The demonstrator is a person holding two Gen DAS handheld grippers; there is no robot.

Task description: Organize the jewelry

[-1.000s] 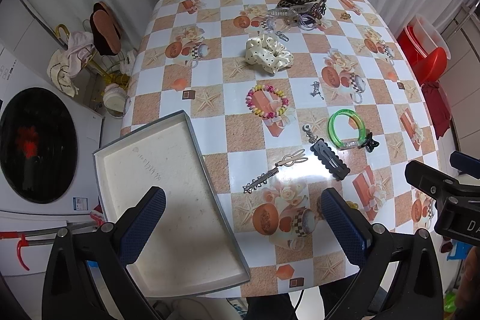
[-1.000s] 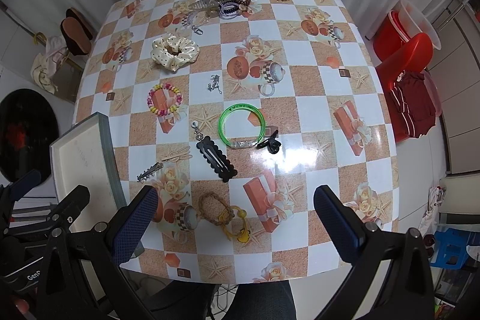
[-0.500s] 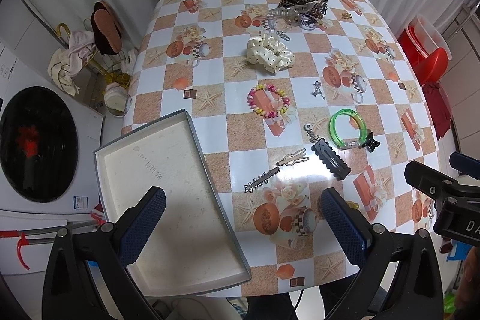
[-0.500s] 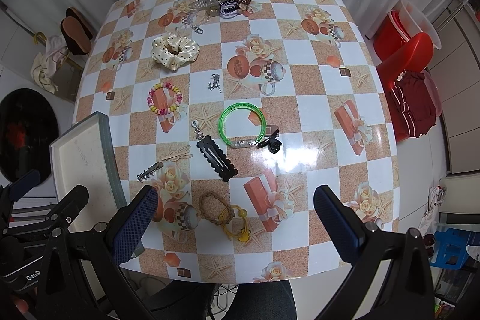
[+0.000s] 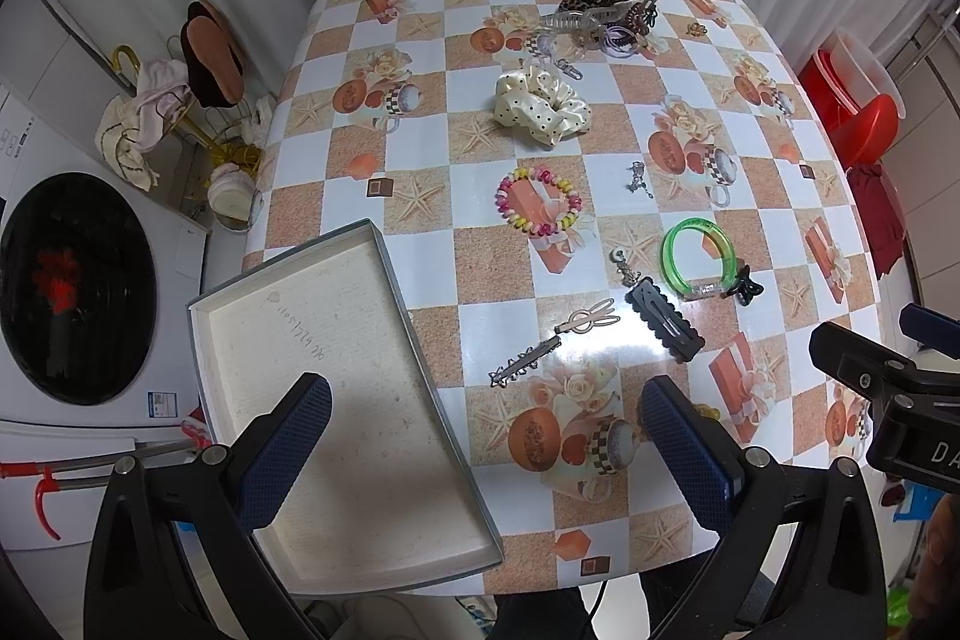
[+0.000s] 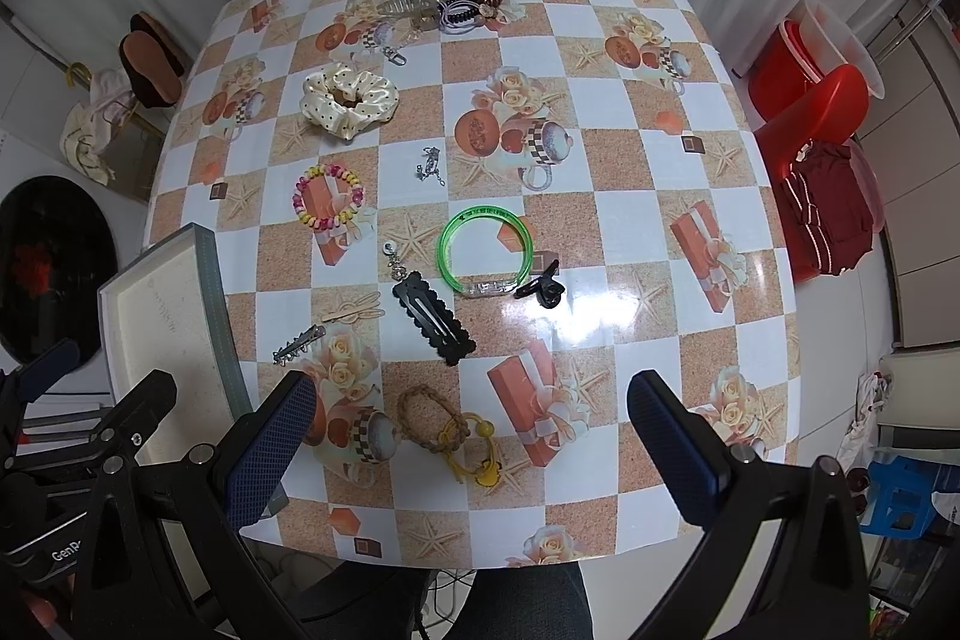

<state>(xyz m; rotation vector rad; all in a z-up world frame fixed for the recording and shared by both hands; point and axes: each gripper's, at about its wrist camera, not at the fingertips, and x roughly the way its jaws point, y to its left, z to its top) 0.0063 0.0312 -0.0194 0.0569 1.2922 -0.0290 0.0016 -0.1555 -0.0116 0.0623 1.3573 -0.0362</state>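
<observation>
Your right view is showing a braided brown and yellow cord bracelet [image 6: 447, 430], mostly hidden in the left view; both claws [image 5: 486, 436] [image 6: 471, 436] are hovering spread apart, empty; the shallow white tray [image 5: 288, 292] is sitting at the desk's [image 6: 630, 196] left edge.

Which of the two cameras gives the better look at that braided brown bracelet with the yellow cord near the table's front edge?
The right wrist view. There the braided brown bracelet lies in full sight on the table, tangled with the yellow cord. In the left wrist view a tool finger hides nearly all of it; only a yellow scrap shows.
</observation>
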